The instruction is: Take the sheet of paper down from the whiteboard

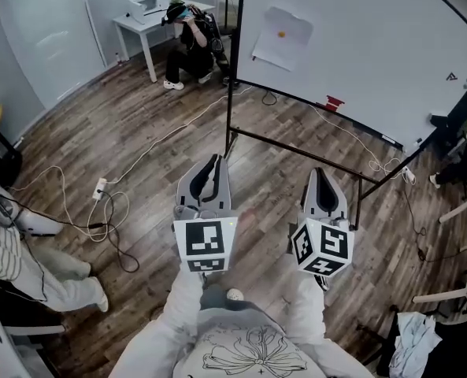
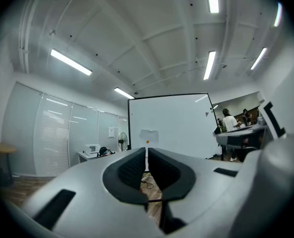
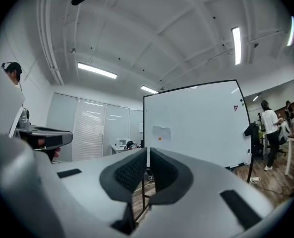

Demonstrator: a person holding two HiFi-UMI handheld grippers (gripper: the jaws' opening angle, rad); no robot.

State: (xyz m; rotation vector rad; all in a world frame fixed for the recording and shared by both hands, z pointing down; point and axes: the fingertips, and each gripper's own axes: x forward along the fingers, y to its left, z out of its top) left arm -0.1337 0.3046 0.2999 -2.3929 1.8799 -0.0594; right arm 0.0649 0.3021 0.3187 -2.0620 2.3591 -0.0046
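Note:
A white sheet of paper hangs on the whiteboard, pinned by a small orange magnet. The same sheet of paper shows straight ahead in the left gripper view, and as a faint sheet of paper on the whiteboard in the right gripper view. My left gripper and right gripper are held side by side, well short of the board, pointing level toward it. Both are shut with nothing between the jaws.
The board's black stand crosses the wood floor in front of me. Cables trail over the floor at left. A person crouches by a white table at the back. Another person sits at the left edge.

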